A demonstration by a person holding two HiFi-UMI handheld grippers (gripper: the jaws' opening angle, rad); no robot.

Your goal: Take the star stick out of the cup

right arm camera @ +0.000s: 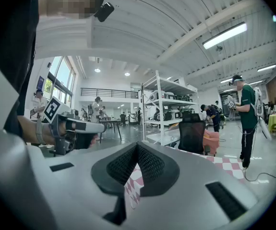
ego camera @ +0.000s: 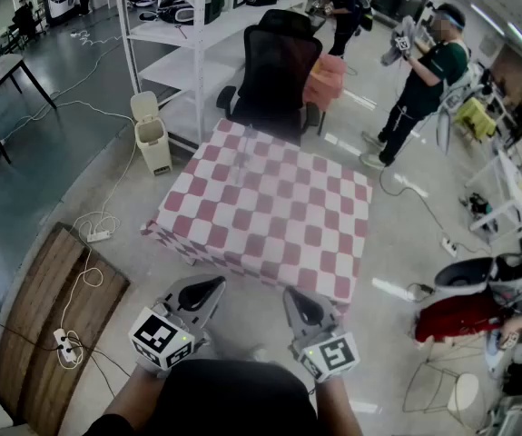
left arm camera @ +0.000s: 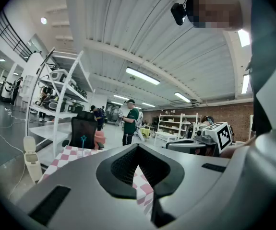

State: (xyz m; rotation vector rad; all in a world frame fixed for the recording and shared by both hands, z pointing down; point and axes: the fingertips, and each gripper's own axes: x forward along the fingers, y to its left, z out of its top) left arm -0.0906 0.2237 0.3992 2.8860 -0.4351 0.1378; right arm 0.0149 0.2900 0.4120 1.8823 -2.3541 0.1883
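A table with a red-and-white checked cloth stands ahead of me. Near its far side a thin stick rises from a clear cup that is hard to make out. In the left gripper view its teal star shows in front of the black chair. My left gripper and right gripper hang side by side short of the table's near edge, well apart from the cup. Both have their jaws shut with nothing between them. The right gripper view shows the left gripper beside it.
A black office chair stands behind the table, with white shelving and a white bin to the left. A person in green stands at the back right. Cables and a wooden board lie on the floor at left.
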